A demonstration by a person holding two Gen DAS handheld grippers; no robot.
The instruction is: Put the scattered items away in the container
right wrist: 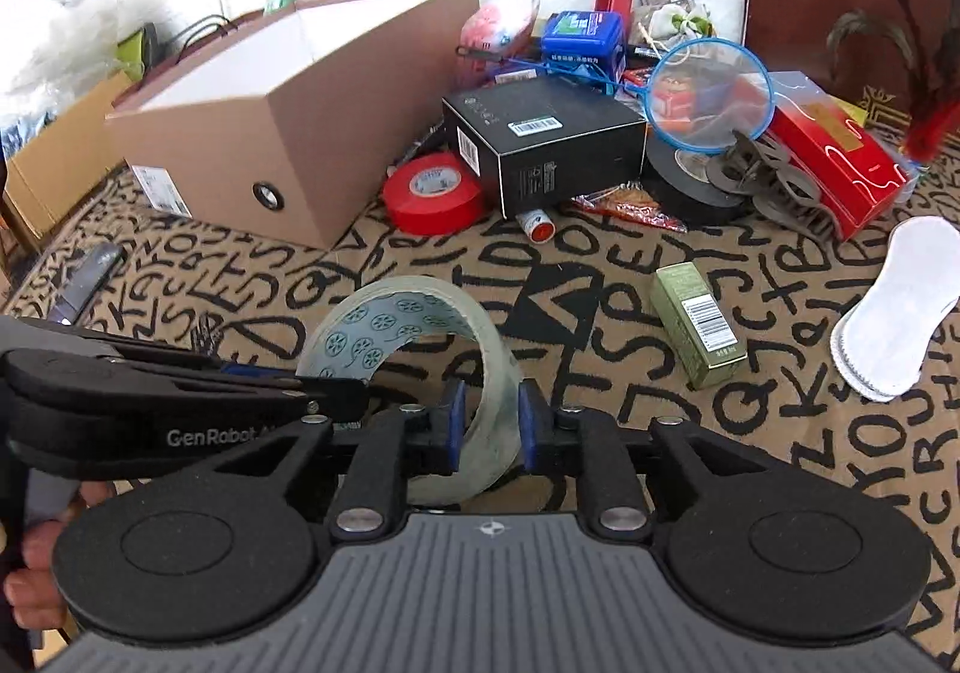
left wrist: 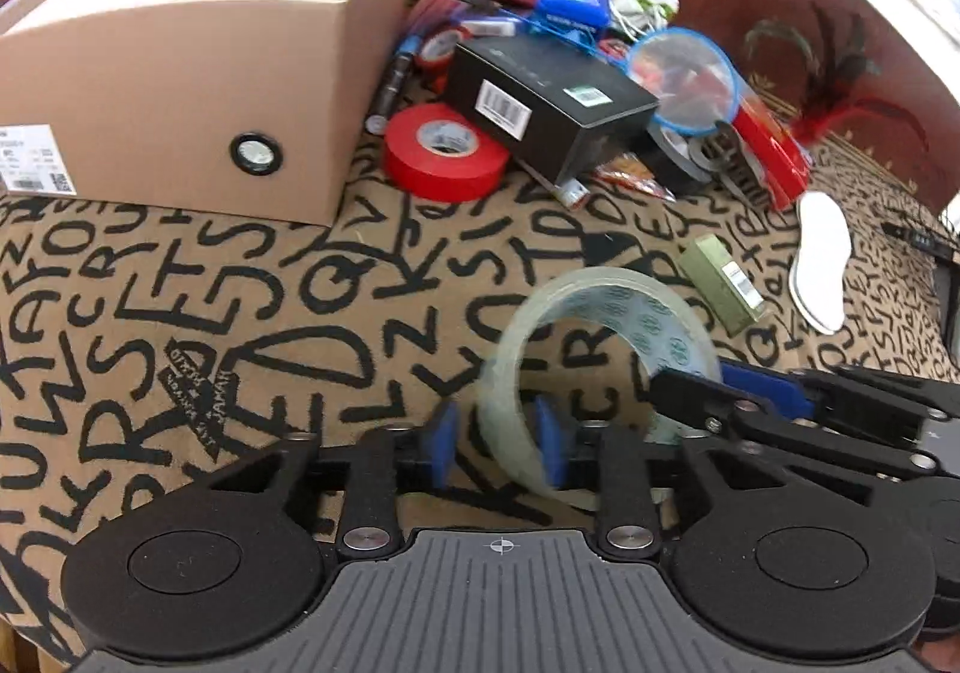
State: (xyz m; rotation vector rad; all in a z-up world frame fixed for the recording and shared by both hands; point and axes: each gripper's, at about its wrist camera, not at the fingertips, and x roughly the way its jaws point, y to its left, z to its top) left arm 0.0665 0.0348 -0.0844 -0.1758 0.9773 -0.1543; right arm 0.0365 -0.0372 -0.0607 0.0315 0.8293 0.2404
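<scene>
On lettered cloth [right wrist: 750, 433]: three tape rolls (one clear [right wrist: 420, 337], gripped), one carton [right wrist: 252, 102].

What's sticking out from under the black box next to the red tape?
A small white tube with a red cap pokes out beneath the black box's front edge, and the red tape roll touches its left corner. The rest of the tube and anything deeper underneath is covered.

Both tools are matte black; the left gripper [left wrist: 498, 442] and right gripper [right wrist: 489, 424] each carry blue pads [right wrist: 457, 415] on their jaws, silver screw heads [left wrist: 366, 538] at the linkages, two round black discs, and a ribbed grey housing [right wrist: 480, 601] marked with a small crosshair; white "GenRobot" lettering [right wrist: 213, 437] runs along one arm.
</scene>
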